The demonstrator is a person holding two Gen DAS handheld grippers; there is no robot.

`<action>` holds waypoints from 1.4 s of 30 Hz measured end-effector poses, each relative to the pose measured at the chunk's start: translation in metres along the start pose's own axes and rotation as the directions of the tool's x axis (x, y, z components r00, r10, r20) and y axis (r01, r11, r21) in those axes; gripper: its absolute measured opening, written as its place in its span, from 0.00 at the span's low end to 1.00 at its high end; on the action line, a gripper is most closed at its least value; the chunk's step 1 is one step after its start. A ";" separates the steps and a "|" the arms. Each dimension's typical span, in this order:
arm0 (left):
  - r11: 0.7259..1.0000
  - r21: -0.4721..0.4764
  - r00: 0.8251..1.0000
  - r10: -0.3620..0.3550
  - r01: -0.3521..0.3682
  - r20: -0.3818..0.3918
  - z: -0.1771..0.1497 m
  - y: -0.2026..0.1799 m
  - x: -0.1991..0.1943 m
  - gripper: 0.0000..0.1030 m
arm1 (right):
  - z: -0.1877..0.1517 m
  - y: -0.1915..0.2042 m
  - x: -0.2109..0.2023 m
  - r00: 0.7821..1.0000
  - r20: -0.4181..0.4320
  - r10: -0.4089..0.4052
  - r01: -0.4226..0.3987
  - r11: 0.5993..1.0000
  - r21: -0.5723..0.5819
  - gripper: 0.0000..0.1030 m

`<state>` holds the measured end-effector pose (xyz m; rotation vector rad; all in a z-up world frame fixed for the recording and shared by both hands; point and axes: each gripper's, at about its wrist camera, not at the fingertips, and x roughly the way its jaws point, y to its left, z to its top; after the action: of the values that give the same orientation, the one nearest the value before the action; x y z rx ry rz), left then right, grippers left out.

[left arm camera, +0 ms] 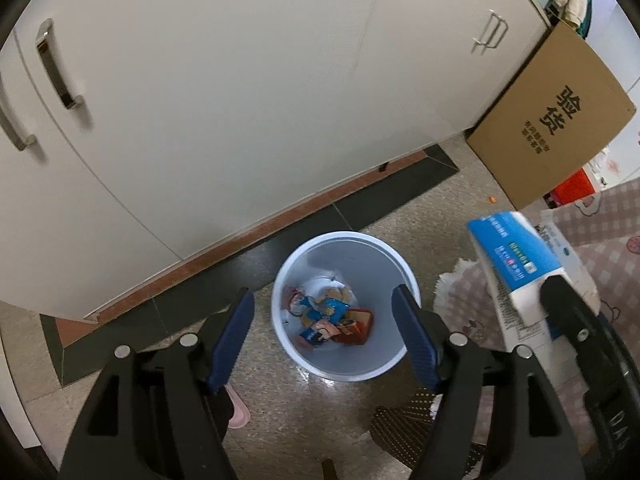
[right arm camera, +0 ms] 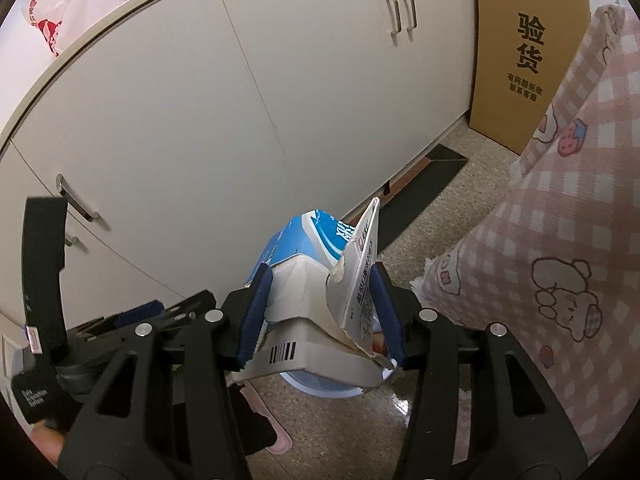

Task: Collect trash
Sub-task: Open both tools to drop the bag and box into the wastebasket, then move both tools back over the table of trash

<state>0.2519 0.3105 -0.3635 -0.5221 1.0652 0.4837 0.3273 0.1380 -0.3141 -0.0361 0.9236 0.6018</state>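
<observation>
A white waste bin (left arm camera: 340, 368) stands on the floor, holding several crumpled snack wrappers (left arm camera: 320, 314) and a red box (left arm camera: 358, 326). My left gripper (left arm camera: 323, 292) hangs above the bin, open, with nothing between its blue pads. A torn blue-and-white carton (right arm camera: 296, 252) is clamped on both sides by my right gripper (right arm camera: 321, 270), which is shut on it. The same carton (left arm camera: 516, 256) shows at the right of the left wrist view, beside the bin. In the right wrist view only a sliver of the bin's rim (right arm camera: 320, 390) peeks out under the carton.
White cabinet doors (left arm camera: 240, 100) with metal handles run behind the bin. A cardboard box (left arm camera: 556, 116) leans at the right. A pink checked cloth (right arm camera: 560, 220) hangs close on the right. A pink slipper (left arm camera: 238, 412) and a dark mat (left arm camera: 404, 428) lie on the floor.
</observation>
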 end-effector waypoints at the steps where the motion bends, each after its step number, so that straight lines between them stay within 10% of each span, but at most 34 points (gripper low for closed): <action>1: 1.000 -0.005 1.000 0.007 -0.007 0.003 0.001 0.002 0.000 0.68 | 0.001 0.001 0.001 1.000 0.009 0.007 -0.007 1.000 0.004 0.51; 12: 0.998 -0.043 0.998 0.047 -0.045 0.051 0.006 0.013 -0.016 0.71 | 0.002 0.006 0.005 1.000 0.018 0.024 -0.024 1.000 -0.011 0.61; 24: 0.992 -0.055 0.969 -0.096 0.111 0.226 0.000 -0.015 -0.118 0.71 | 0.016 0.015 -0.098 0.982 0.188 -0.015 0.026 0.998 -0.055 0.62; 32: 0.976 0.087 0.922 -0.216 0.199 0.321 -0.022 -0.077 -0.199 0.72 | 0.008 -0.019 -0.223 0.921 0.384 -0.070 0.068 0.998 0.018 0.66; 42: 0.905 0.330 0.895 -0.361 0.269 0.261 -0.077 -0.188 -0.244 0.74 | -0.060 -0.135 -0.341 0.828 0.439 -0.348 0.200 0.915 0.349 0.76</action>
<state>0.2143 0.0876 -0.1409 -0.3365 0.7040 0.1098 0.1969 -0.1527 -0.1221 0.2372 0.4799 0.1763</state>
